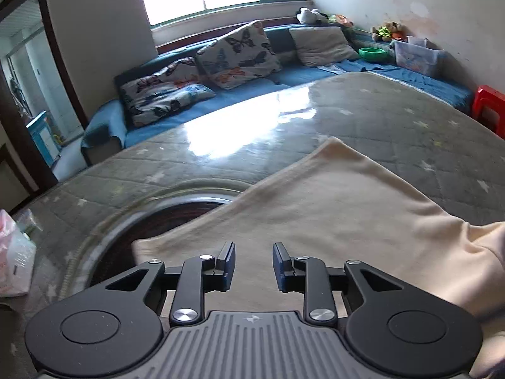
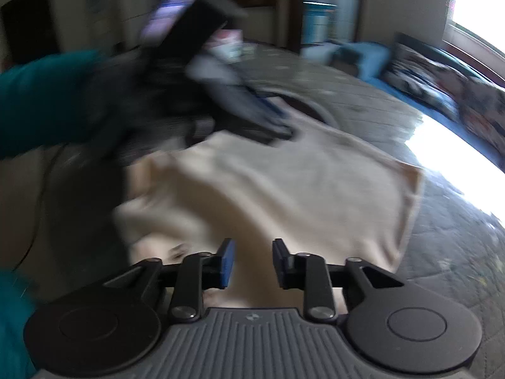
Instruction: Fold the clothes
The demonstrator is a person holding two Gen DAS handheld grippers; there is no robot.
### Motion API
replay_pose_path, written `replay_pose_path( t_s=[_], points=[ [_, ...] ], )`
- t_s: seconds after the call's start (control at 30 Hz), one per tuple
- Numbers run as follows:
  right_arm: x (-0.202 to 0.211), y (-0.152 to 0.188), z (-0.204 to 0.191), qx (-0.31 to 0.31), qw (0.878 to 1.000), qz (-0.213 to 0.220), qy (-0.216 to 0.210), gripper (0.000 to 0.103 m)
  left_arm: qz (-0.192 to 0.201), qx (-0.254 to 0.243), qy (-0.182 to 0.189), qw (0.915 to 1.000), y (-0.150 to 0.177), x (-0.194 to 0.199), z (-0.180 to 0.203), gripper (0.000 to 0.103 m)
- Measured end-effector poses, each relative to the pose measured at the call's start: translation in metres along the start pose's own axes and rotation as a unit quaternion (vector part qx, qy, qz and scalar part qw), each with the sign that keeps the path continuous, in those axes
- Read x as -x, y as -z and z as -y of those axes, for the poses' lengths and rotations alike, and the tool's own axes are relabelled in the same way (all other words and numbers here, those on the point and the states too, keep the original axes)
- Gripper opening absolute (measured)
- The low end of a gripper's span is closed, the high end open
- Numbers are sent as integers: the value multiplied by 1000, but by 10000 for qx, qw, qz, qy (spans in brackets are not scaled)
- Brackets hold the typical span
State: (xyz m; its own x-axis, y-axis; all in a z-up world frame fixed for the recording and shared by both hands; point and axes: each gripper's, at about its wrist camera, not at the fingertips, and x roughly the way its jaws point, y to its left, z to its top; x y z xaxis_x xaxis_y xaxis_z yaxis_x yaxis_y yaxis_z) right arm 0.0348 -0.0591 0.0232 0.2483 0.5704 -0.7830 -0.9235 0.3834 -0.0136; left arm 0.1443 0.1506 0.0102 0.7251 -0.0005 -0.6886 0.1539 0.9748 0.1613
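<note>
A cream garment (image 1: 331,208) lies partly folded on the quilted grey tabletop (image 1: 394,120), over both tools. Left tool (image 1: 254,265) and right tool (image 2: 254,262) hover above it, jaws narrowly parted, gripping nothing. Cushions (image 1: 236,53) line the blue sofa (image 1: 303,75) behind.

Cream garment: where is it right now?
In the left wrist view the cream garment lies on the grey quilted table cover, just ahead of the left gripper.

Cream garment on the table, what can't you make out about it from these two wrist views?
- Cream garment: near right end cut off by left wrist view's edge.
- Its near edge: hidden beneath the left gripper.
- Right wrist view: motion blur smears folds and seams; far corner covered by blurred left gripper.
</note>
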Motion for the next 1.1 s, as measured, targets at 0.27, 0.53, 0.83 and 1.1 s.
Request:
replay_pose_path(
  t_s=[0.27,0.53,0.83,1.1],
  points=[
    [-18,6,-35,693,9974,-116,130,29,-152,176,187,9996,9,-1,10,40],
    [-26,11,-39,801,9967,-102,88,2,-339,219,178,9990,16,-12,7,42],
    [-13,29,-53,942,9943,-390,-303,2,-243,215,99,9994,20,-14,8,47],
    [8,32,-42,361,9987,-99,-348,4,158,94,0,9998,32,26,25,47]
  ],
)
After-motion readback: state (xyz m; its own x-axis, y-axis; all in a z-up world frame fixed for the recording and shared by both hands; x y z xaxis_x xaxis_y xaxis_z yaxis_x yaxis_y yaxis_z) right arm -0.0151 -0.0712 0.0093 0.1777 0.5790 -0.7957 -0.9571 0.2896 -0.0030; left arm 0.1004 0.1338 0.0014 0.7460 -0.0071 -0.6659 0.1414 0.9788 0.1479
